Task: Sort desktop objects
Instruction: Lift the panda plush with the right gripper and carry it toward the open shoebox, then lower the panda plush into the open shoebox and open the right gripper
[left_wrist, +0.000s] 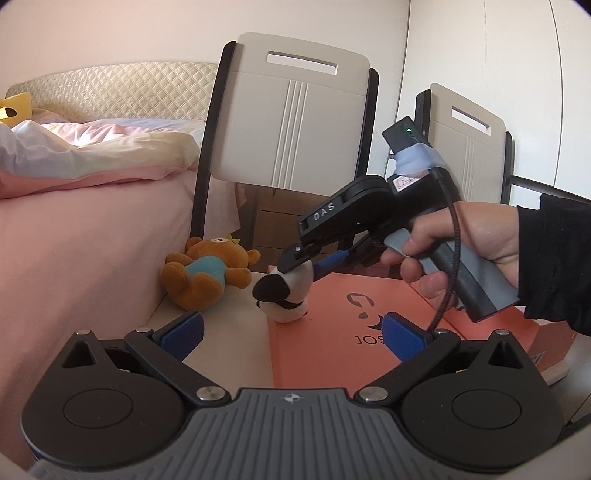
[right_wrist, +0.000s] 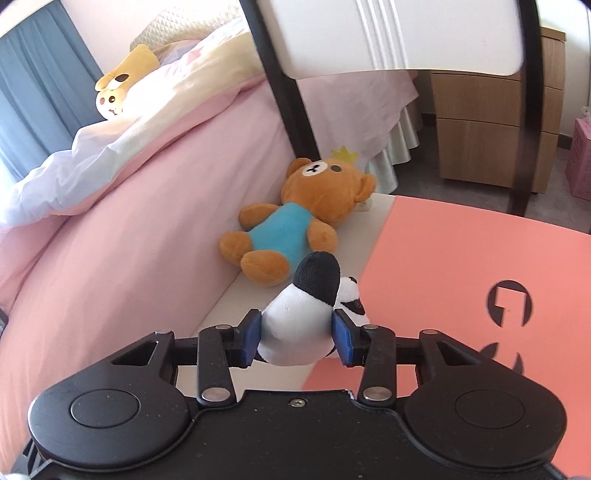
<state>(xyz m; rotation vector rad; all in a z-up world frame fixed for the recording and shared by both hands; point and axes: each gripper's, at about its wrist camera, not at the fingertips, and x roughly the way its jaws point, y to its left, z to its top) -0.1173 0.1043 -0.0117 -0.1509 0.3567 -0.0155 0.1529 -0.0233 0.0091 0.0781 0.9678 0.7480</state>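
Plush panda (right_wrist: 295, 328), black and white, is clamped between the right gripper's (right_wrist: 297, 338) blue pads at the salmon box's (right_wrist: 461, 258) edge. Spread apart and empty is the left gripper (left_wrist: 291, 336), seen only in the left view, as is the hand (left_wrist: 469, 243). A brown bear (right_wrist: 291, 221) lies beside the bed (right_wrist: 110, 240); a wooden cabinet (right_wrist: 495, 122) is shown only in the right view.
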